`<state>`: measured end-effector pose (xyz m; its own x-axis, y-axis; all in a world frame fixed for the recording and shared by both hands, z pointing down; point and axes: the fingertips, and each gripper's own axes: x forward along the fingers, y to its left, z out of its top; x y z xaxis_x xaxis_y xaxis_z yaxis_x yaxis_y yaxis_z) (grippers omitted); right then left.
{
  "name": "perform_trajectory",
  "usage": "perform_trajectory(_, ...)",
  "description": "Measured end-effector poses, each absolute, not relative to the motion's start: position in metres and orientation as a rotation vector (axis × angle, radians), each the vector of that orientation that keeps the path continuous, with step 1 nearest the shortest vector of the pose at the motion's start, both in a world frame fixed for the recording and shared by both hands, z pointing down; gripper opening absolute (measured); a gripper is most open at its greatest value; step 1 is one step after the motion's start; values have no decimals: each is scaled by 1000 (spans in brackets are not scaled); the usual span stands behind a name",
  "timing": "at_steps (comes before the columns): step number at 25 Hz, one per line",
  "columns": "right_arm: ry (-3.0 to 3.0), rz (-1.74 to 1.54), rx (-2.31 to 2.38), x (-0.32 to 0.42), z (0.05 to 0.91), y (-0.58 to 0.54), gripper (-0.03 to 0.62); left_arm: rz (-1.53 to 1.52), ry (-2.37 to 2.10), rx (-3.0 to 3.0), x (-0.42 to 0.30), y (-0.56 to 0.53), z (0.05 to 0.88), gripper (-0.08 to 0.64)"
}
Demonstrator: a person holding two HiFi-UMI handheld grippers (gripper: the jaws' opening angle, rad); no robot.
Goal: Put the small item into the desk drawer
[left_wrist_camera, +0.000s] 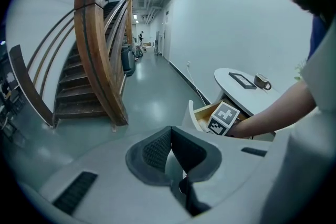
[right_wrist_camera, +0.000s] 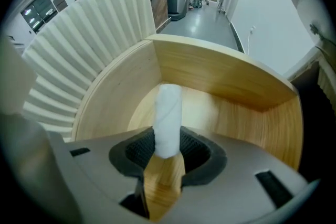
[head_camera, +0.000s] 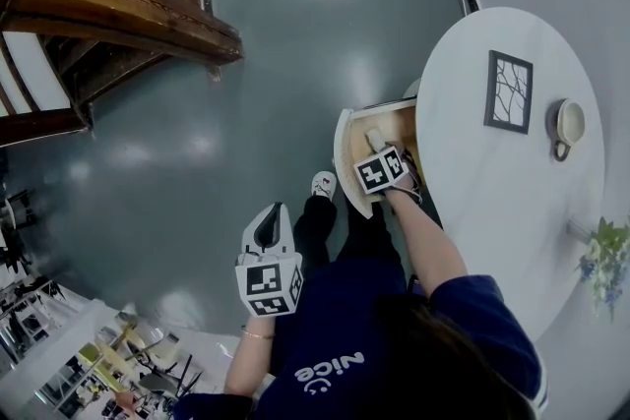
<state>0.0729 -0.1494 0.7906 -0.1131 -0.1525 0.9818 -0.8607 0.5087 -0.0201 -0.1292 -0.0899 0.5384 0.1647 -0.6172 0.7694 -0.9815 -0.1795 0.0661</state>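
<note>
Drawer (head_camera: 345, 150) stands pulled out from under the round table (head_camera: 512, 221). Right gripper (right_wrist_camera: 167, 147) points steeply down into it, jaws clamped on a small white roll (right_wrist_camera: 168, 113); the roll's free end reaches inside the wooden walls. I cannot tell whether it touches the bottom. Left gripper (left_wrist_camera: 170, 152) hangs over the grey floor (head_camera: 246, 64), jaws pressed together with nothing between them.

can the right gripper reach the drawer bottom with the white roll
Probably yes: the drawer stands open, and the right gripper, holding the white roll, points into it over bare wood.
</note>
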Motion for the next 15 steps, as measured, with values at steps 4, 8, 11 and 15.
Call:
perform_trajectory(4,-1576,762,863,73,799,-145,147,851,-1503,1865,-127,-81,544,3)
perform_trajectory(8,-1563,763,835,75,804,-142,147,863,-1506,1856,-126,-76,546,3)
perform_trajectory(11,-1566,758,808,74,807,-142,147,873,-1512,1848,-126,-74,549,3)
perform_trajectory(15,-1549,777,776,74,812,-141,149,878,-1514,1842,-124,-73,551,3)
